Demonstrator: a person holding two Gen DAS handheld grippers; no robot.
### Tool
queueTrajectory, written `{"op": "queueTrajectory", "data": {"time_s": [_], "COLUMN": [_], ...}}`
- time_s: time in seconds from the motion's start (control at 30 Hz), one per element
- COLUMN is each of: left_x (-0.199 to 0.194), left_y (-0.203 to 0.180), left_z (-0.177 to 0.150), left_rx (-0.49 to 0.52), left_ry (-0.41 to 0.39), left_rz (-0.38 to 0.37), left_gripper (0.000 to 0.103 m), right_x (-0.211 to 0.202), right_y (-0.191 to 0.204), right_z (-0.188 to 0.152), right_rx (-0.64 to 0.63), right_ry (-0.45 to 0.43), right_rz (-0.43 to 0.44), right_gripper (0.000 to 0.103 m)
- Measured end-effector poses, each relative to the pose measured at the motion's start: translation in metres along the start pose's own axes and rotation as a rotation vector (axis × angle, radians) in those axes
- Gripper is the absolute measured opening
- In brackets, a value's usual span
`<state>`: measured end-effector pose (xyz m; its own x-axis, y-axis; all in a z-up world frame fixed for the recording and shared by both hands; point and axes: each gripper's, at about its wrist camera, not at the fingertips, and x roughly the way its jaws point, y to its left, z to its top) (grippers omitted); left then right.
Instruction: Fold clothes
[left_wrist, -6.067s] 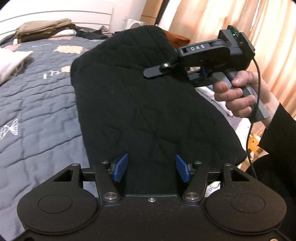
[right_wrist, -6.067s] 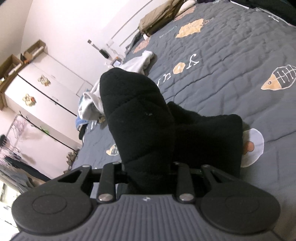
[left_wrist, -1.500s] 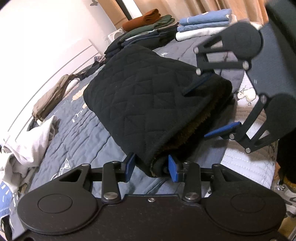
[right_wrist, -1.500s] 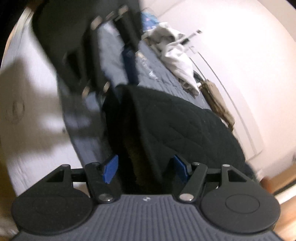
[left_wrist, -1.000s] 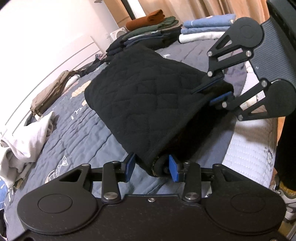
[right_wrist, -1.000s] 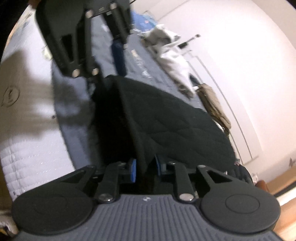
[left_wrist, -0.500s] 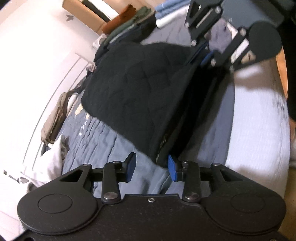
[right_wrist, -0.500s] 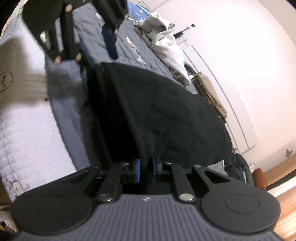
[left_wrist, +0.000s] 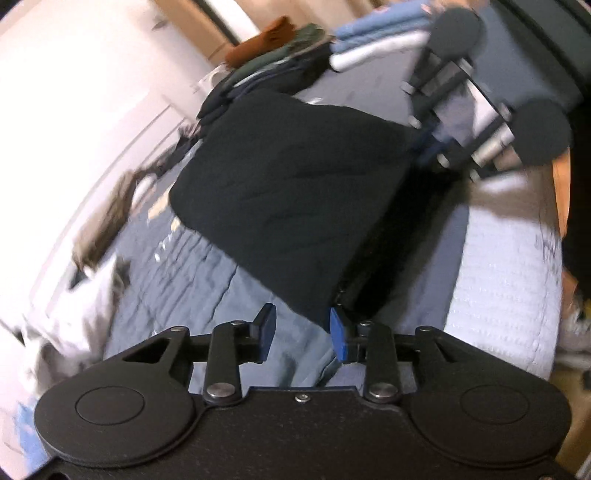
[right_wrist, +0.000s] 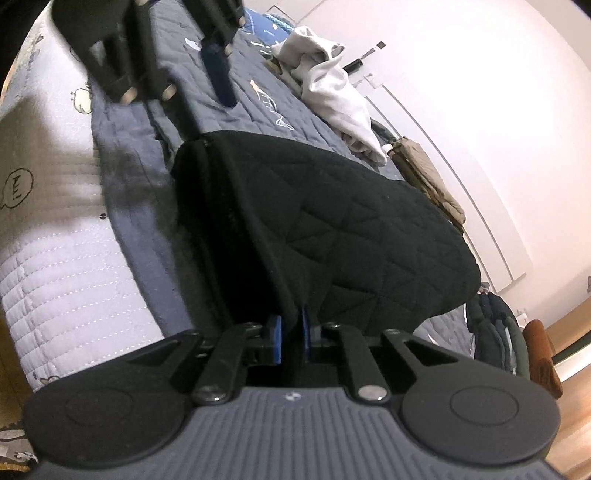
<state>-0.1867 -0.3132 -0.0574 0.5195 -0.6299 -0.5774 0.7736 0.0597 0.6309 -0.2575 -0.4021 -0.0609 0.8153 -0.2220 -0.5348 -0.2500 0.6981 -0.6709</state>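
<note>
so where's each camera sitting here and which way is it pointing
Left wrist: rides the left gripper, looking along its open blue fingers over the black quilted garment toward folded stacks; the right gripper shows opposite, blurred.
Right wrist: rides the right gripper, whose fingers pinch the garment's edge, looking the opposite way toward a white heap; the left gripper shows at top.
Shared: the garment, the grey quilt, and each other's gripper.

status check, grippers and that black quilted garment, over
Left gripper open, off the folded black quilted garment. Right gripper shut on its near edge. Nothing in the way on the grey-blue bedspread.
</note>
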Motion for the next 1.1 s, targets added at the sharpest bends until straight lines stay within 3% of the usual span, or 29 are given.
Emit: {"op": "queueTrajectory", "data": {"time_s": [0.1, 0.2, 0.3, 0.37, 0.6, 0.63, 0.67, 0.77, 0.9, 1.03, 1.1], "left_x": [0.006, 0.002, -0.005, -0.01, 0.013, 0.016, 0.018, 0.014, 0.01, 0.022, 0.023], "left_y": [-0.005, 0.003, 0.014, 0.013, -0.014, -0.015, -0.016, -0.005, 0.0, -0.021, -0.021], "left_z": [0.001, 0.001, 0.0, 0.002, 0.007, 0.007, 0.007, 0.009, 0.006, 0.004, 0.005], "left_rx": [0.02, -0.029, -0.09, -0.112, 0.018, 0.024, 0.03, 0.02, 0.06, 0.126, 0.11], "left_ry": [-0.006, -0.006, -0.023, -0.045, -0.034, -0.033, -0.033, -0.05, -0.031, 0.001, -0.003], "left_rz": [0.021, -0.016, -0.071, -0.091, 0.021, 0.027, 0.033, 0.025, 0.012, 0.001, -0.002], "left_gripper": [0.033, 0.033, 0.049, 0.052, 0.052, 0.05, 0.039, 0.024, 0.019, 0.02, 0.02], "right_x": [-0.004, -0.006, -0.008, -0.008, -0.009, -0.009, -0.008, -0.009, -0.014, -0.004, -0.001], "right_y": [-0.002, -0.007, -0.008, -0.009, -0.008, -0.008, -0.008, -0.007, -0.006, -0.001, -0.002], "right_z": [0.0, 0.001, 0.0, 0.0, 0.002, 0.002, 0.001, 0.0, 0.002, 0.0, -0.001], "right_rx": [0.015, 0.05, 0.061, 0.071, 0.076, 0.077, 0.079, 0.084, 0.102, 0.076, 0.083], "right_ry": [-0.013, -0.022, -0.025, -0.028, -0.036, -0.033, -0.031, -0.031, -0.052, 0.003, 0.018], "right_rz": [-0.011, -0.013, -0.01, -0.004, 0.006, 0.008, 0.01, 0.019, 0.065, 0.089, 0.093], "right_gripper": [0.01, 0.01, 0.01, 0.01, 0.01, 0.01, 0.01, 0.01, 0.01, 0.011, 0.012]}}
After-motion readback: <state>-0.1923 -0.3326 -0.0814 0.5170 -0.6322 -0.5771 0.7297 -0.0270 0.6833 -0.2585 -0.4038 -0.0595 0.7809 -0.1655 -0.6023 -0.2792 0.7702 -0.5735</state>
